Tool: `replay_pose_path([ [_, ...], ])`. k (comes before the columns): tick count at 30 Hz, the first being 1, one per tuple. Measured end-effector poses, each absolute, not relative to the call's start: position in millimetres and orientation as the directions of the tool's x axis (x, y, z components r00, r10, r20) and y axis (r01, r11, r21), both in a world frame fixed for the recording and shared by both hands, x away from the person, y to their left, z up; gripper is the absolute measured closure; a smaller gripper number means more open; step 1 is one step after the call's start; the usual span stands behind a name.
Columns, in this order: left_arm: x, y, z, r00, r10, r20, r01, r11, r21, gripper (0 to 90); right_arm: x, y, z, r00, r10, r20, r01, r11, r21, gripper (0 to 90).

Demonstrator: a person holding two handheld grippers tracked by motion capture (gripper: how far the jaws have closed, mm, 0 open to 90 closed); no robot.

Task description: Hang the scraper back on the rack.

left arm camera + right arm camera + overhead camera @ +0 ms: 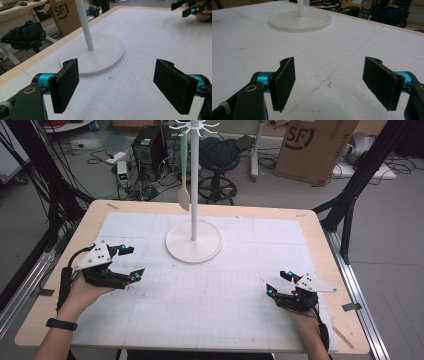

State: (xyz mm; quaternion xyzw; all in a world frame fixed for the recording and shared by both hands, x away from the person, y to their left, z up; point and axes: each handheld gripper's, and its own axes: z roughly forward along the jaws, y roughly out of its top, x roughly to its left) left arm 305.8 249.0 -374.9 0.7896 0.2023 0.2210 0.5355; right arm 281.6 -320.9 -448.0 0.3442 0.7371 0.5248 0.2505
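I hold my left tool (pixel 131 263) low over the white gridded tabletop (pixel 210 300), palm under it, its flat black textured pads spread wide with nothing between them; my right tool (pixel 280 283) rests low at the other side, jaws likewise apart and empty. Ahead of both tools stands the white stand (pixel 193 242), a smooth round disc base with a slim upright pole, and beyond it a pale spatula (pixel 184 195) hangs from its top hooks.
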Motion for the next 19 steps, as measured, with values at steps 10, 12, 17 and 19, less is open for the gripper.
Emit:
replay_pose_path([
  [10,292,255,-416,0.805,0.582,0.116,0.109,-0.337,0.935,20.2,281,-321,-448,-0.634,0.773,-0.005,0.249,0.211,0.945,25.4],
  [12,291,258,-421,0.799,0.591,0.112,0.110,-0.327,0.939,20.2,281,-321,-448,-0.635,0.772,-0.009,0.246,0.213,0.946,25.4],
  [17,288,266,-433,0.787,0.611,0.085,0.123,-0.290,0.949,20.2,281,-321,-448,-0.632,0.775,-0.003,0.250,0.208,0.946,25.4],
  [19,289,267,-435,0.787,0.613,0.078,0.135,-0.294,0.946,19.6,281,-321,-448,-0.633,0.774,-0.003,0.250,0.208,0.946,25.4],
])
